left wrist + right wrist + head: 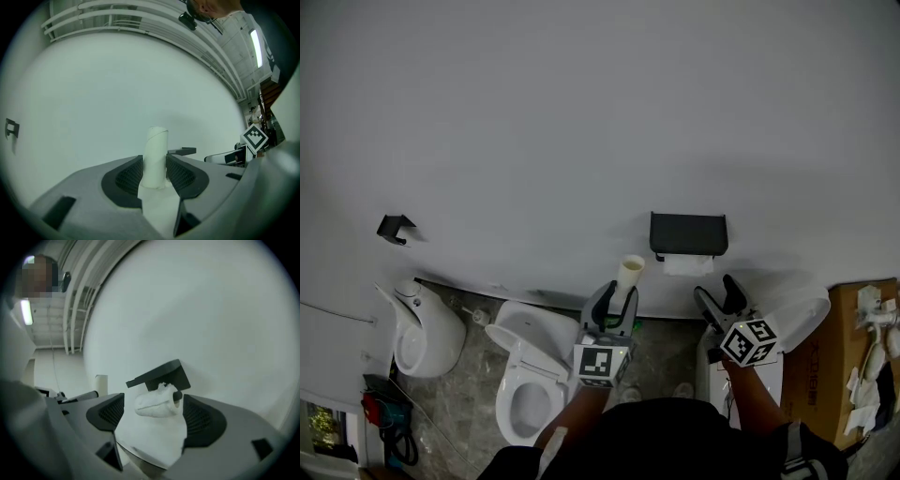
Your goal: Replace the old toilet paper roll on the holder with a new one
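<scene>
A black wall holder carries a white toilet paper roll with a loose sheet hanging from it. In the right gripper view the same roll sits under the holder, ahead of the wide-apart jaws, and neither pad touches it. My right gripper is open just below and right of the holder. My left gripper is shut on an empty cardboard tube, held upright to the holder's left. The tube stands clamped between both pads.
A white toilet with its seat down stands below left, and a urinal-like white fixture lies further left. A small black hook is on the wall. A cardboard box with white items stands at the right.
</scene>
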`<state>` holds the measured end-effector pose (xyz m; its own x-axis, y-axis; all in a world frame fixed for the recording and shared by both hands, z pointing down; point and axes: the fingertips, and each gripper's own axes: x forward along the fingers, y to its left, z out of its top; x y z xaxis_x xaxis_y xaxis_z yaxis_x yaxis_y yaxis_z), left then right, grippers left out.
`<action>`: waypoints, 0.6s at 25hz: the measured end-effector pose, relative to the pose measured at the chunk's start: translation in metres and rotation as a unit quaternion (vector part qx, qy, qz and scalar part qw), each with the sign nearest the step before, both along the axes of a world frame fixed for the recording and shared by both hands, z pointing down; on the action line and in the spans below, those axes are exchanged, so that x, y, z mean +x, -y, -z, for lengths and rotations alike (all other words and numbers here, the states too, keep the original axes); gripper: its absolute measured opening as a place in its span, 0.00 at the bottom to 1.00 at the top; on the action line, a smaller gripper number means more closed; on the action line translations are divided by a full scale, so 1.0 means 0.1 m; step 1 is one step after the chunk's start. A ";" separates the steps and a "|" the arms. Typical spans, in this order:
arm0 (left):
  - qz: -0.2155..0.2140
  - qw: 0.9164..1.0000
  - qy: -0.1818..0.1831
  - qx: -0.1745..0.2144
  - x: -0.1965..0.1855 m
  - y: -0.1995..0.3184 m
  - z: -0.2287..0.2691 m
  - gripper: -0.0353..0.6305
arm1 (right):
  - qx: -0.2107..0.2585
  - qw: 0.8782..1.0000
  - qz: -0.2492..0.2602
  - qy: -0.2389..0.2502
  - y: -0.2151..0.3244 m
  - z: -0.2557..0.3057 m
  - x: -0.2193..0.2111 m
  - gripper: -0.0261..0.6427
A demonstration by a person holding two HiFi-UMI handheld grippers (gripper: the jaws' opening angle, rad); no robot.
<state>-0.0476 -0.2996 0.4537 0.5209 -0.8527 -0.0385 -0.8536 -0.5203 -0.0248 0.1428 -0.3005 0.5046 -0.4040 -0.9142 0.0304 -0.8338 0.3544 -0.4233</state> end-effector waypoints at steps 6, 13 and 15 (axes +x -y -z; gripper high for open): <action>-0.009 1.000 -0.005 -0.005 0.04 -0.03 -0.05 0.28 | 0.052 0.986 -0.010 -0.161 -0.13 0.27 0.05 0.56; -0.019 1.000 -0.011 -0.007 0.05 -0.05 -0.02 0.28 | 0.062 0.977 -0.031 -0.202 -0.20 0.40 0.11 0.31; -0.025 1.000 -0.013 -0.005 0.06 -0.06 0.02 0.28 | 0.067 0.976 -0.041 -0.203 -0.21 0.46 0.12 0.22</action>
